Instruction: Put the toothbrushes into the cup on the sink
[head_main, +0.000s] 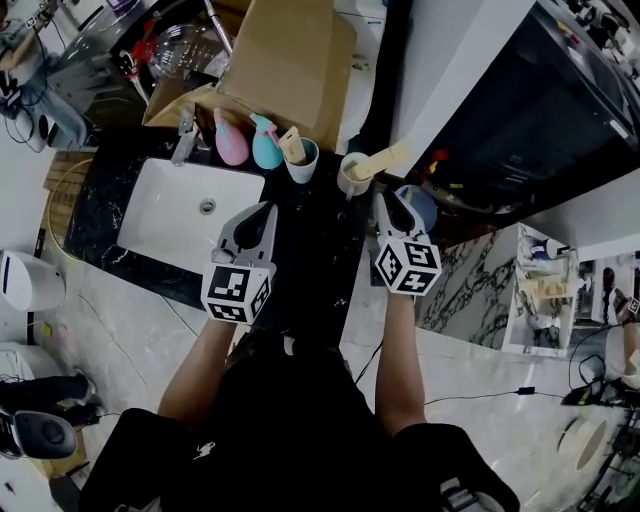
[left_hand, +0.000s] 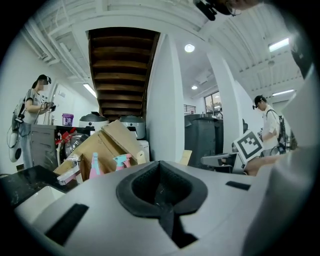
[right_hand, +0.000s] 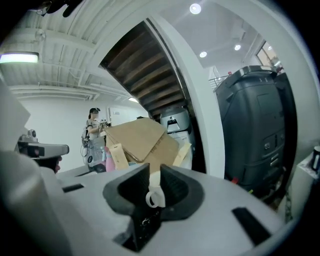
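Two white cups stand on the black counter right of the sink. The left cup and the right cup each hold a beige packaged toothbrush. My right gripper hovers just short of the right cup, its jaws a narrow gap apart and gripping nothing. In the right gripper view the right gripper frames the cup, with the toothbrush rising above it. My left gripper is shut and empty above the counter by the sink's right edge; the left gripper shows its pads pressed together.
Pink and teal spray bottles and a faucet line the back of the sink. A large cardboard box leans behind them. A blue round object lies beside my right gripper. People stand in the far background.
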